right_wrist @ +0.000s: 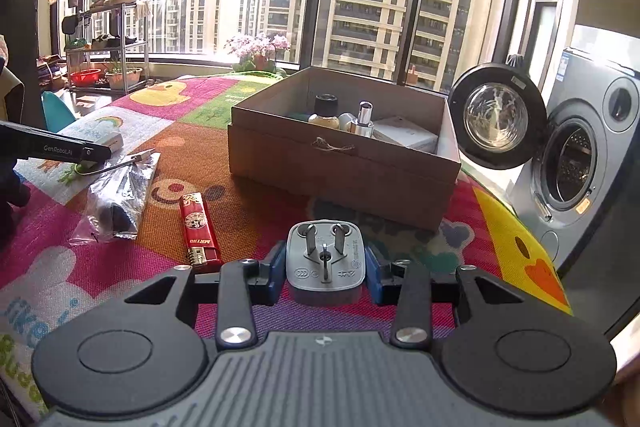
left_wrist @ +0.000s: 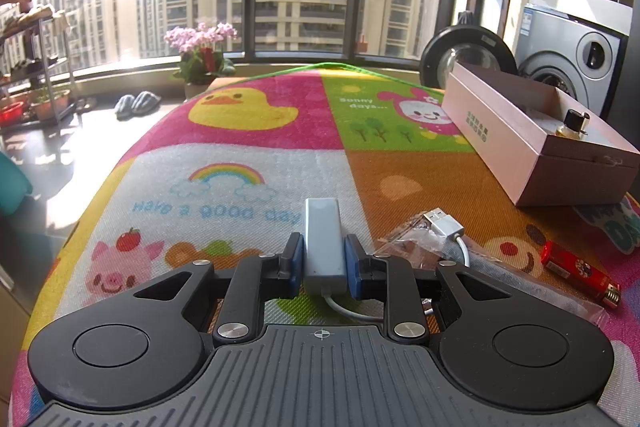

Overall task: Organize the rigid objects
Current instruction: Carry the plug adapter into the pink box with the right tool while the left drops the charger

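My left gripper (left_wrist: 324, 253) is shut on a slim grey USB adapter (left_wrist: 322, 223), whose white cable loops back under the jaws to a USB plug (left_wrist: 444, 221). In the right wrist view a grey three-pin plug (right_wrist: 325, 251) sits prongs-up between the blue pads of my right gripper (right_wrist: 325, 267), which press on its sides just above the mat. Ahead stands an open cardboard box (right_wrist: 340, 171) holding a dark-capped bottle (right_wrist: 325, 111), a silver-topped bottle (right_wrist: 362, 123) and a white carton (right_wrist: 404, 135). A red lighter (right_wrist: 198, 231) lies on the mat to the left.
A crumpled clear plastic bag (right_wrist: 116, 199) lies left of the lighter, near the left gripper's finger (right_wrist: 96, 151). The colourful cartoon mat (left_wrist: 240, 163) covers the table. A washing machine (right_wrist: 592, 163) with its door (right_wrist: 498, 117) open stands right of the table. Potted flowers (left_wrist: 200, 51) stand by the window.
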A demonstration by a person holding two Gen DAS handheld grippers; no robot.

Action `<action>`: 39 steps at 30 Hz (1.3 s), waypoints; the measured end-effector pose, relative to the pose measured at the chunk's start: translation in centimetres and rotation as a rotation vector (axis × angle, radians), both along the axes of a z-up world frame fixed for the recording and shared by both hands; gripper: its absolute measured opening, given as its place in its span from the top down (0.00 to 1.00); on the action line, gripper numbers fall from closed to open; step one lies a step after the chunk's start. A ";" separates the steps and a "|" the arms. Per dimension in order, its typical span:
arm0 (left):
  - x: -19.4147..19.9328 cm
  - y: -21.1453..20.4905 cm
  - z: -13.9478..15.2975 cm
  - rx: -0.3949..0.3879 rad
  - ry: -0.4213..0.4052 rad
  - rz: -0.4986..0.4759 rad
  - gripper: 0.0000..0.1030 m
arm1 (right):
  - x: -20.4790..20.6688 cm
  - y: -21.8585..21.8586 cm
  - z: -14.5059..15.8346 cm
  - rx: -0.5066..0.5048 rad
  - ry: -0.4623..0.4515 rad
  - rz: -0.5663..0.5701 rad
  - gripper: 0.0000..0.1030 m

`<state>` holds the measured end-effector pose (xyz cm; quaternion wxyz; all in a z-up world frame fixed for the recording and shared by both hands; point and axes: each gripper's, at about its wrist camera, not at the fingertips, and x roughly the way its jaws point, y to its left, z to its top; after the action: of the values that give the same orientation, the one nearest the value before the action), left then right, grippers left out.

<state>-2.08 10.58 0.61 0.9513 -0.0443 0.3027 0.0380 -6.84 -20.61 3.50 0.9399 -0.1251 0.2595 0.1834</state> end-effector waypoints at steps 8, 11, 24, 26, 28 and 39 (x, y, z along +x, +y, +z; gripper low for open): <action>-1.5 -0.7 1.2 -0.084 -0.016 -0.127 0.76 | -1.6 -0.1 2.0 -0.027 -0.081 0.001 0.62; -2.5 -2.6 3.5 -0.076 -0.046 -0.211 0.76 | -1.9 -1.1 2.4 -0.007 -0.098 -0.017 0.62; 6.7 -11.2 18.6 -0.015 -0.407 -0.375 0.76 | -2.2 -3.8 2.8 0.116 -0.117 -0.068 0.62; 10.0 -12.0 18.3 -0.086 -0.397 -0.368 0.76 | -2.0 -4.0 2.7 0.120 -0.113 -0.075 0.62; 14.0 -12.3 16.9 -0.215 -0.324 -0.390 0.75 | -1.7 -4.1 2.6 0.124 -0.103 -0.083 0.62; 9.4 -6.4 9.8 -0.257 -0.191 -0.251 0.75 | 0.8 -4.4 3.7 0.068 -0.080 -0.099 0.62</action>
<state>7.35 4.20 10.37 0.9595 -0.1306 0.2164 -0.1241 -6.07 -25.01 7.18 0.9611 -0.0871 0.2214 0.1403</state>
